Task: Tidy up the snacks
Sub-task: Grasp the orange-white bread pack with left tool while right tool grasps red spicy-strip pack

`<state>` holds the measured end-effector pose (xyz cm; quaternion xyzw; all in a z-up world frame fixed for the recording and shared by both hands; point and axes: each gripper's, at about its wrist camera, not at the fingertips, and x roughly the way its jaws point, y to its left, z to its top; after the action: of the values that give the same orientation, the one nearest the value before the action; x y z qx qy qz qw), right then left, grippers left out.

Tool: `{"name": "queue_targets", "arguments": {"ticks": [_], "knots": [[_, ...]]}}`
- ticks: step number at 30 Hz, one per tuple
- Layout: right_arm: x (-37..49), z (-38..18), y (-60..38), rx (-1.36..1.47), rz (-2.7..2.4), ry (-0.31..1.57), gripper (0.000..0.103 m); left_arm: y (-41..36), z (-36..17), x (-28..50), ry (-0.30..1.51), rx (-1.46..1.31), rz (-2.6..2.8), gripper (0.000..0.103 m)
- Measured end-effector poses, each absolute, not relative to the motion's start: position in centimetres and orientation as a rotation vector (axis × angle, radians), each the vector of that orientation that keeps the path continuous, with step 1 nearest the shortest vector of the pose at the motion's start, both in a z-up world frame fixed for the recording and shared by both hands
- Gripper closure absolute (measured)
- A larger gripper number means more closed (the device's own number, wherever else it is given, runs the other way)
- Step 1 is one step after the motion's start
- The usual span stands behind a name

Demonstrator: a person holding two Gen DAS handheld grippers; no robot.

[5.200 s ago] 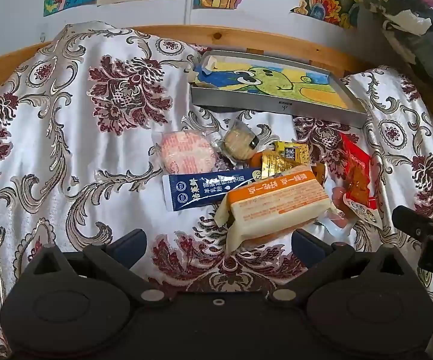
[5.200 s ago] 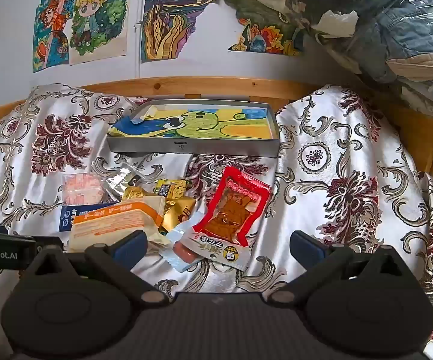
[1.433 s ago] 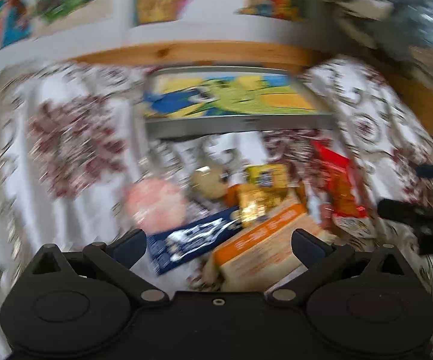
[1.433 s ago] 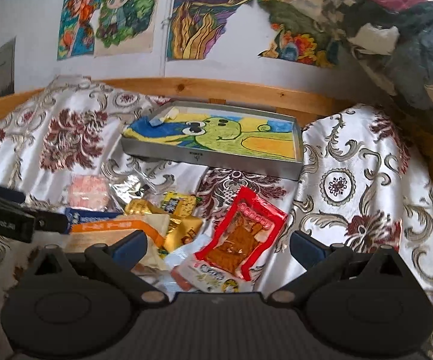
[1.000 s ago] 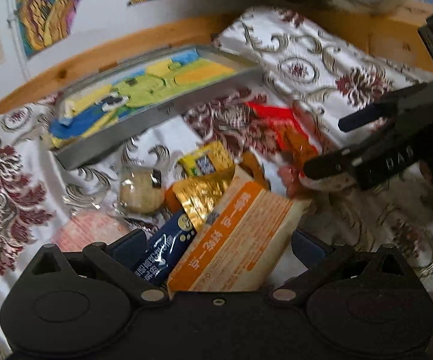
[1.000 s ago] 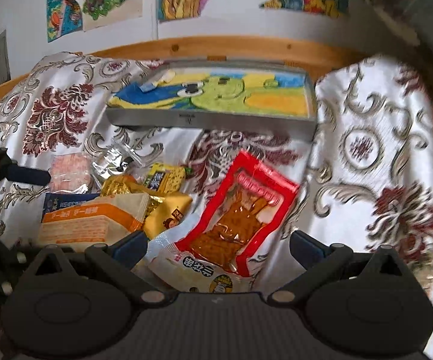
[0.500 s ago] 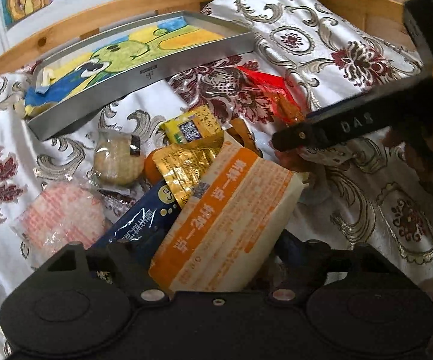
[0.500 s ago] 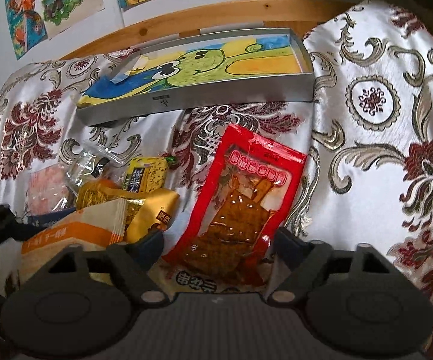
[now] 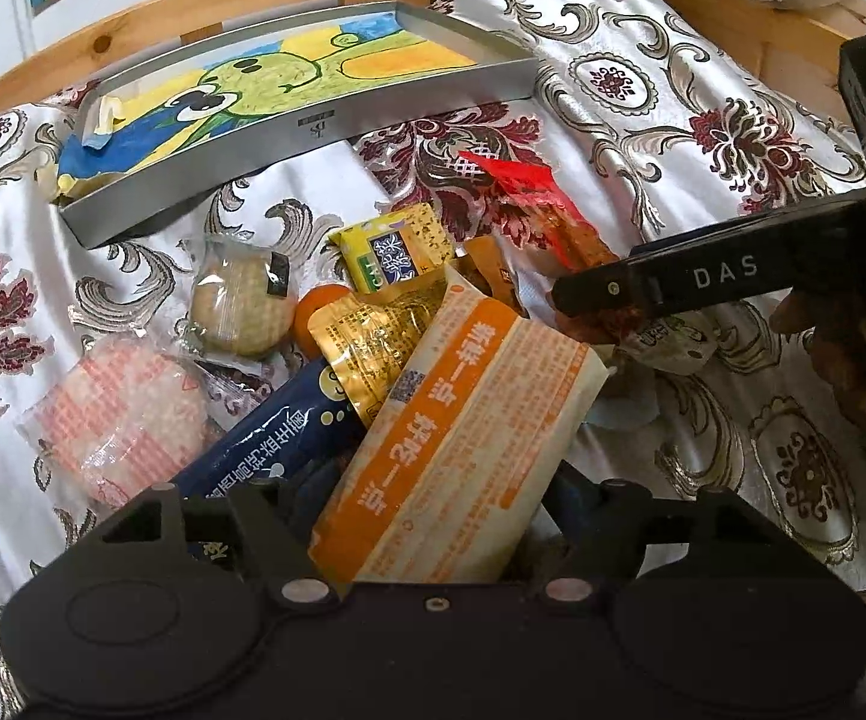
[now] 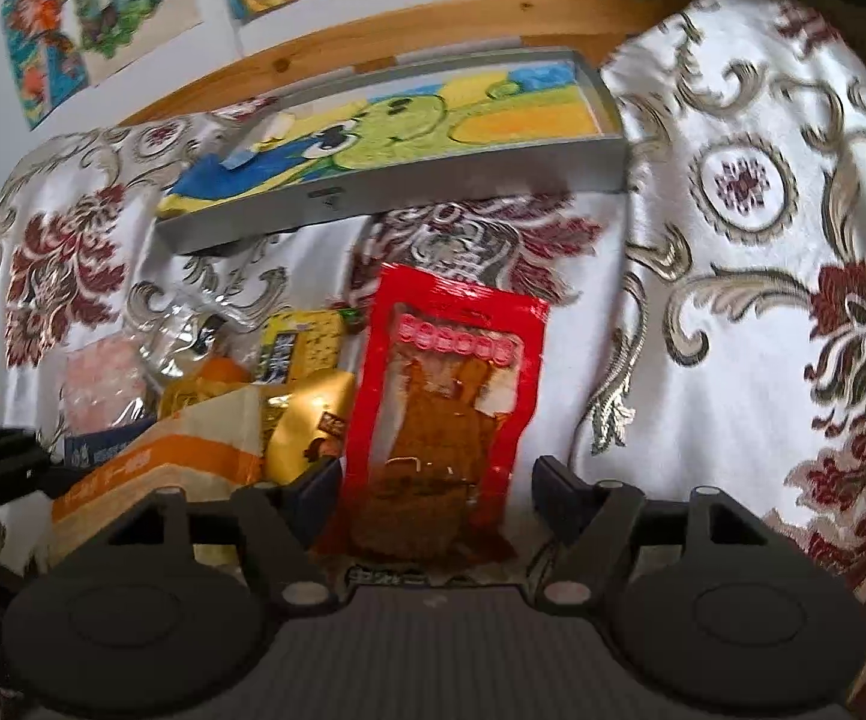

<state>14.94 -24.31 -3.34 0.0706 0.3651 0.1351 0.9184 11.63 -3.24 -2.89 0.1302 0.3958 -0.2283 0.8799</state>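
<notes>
The orange-and-cream snack pack (image 9: 457,438) lies at lower centre of the left wrist view, tilted toward upper right. It is a long pillow pack with an orange band, white printed characters and a small square code near its upper end. The left tongs (image 9: 433,498) are clenched on its near end, a blue finger pad on each side.

Under and beside it lie a navy blue packet (image 9: 270,438), a gold foil packet (image 9: 360,342) and a yellow packet (image 9: 393,249). Left of these sit a round biscuit in clear wrap (image 9: 240,300) and a pink wrapped snack (image 9: 123,414).

The red snack pouch (image 10: 445,414) stands at centre of the right wrist view. It is glossy red with a clear window showing brown pieces and a row of pink marks across its top. The right tongs (image 10: 433,492) bracket its near end; contact on both sides cannot be confirmed, so their grip state cannot be told. In the left wrist view these tongs enter from the right edge, marked "DAS".

All items rest on a bed covered with a white satin cloth (image 10: 751,276) patterned in maroon flowers and grey scrolls. A grey metal tray (image 9: 312,132), lined with a green, yellow and blue cartoon drawing, lies beyond the pile at upper centre. A wooden bed rail (image 10: 481,18) runs behind it, and coloured drawings (image 10: 90,18) hang on the white wall at upper left.
</notes>
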Motion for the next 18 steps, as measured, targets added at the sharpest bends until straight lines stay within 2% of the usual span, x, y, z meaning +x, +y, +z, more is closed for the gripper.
{"name": "queue_targets", "arguments": {"ticks": [3,6,13,18], "knots": [[15.3,-3.8,-24.4,0.175,0.282,0.764,0.024,-3.3,-2.9,11.7,0.83,0.267,-0.474,0.028],[15.3,-4.1,-24.3,0.195,0.282,0.768,0.036,-3.4,-2.9,11.7,0.83,0.268,-0.474,0.03],[14.6,-3.8,-24.3,0.218,0.283,0.764,0.046,-3.4,-2.6,11.1,0.82,0.27,-0.46,0.038],[13.6,-3.2,-24.5,0.216,0.294,0.761,0.049,-3.4,-2.2,10.4,0.837,0.265,-0.434,0.042]]}}
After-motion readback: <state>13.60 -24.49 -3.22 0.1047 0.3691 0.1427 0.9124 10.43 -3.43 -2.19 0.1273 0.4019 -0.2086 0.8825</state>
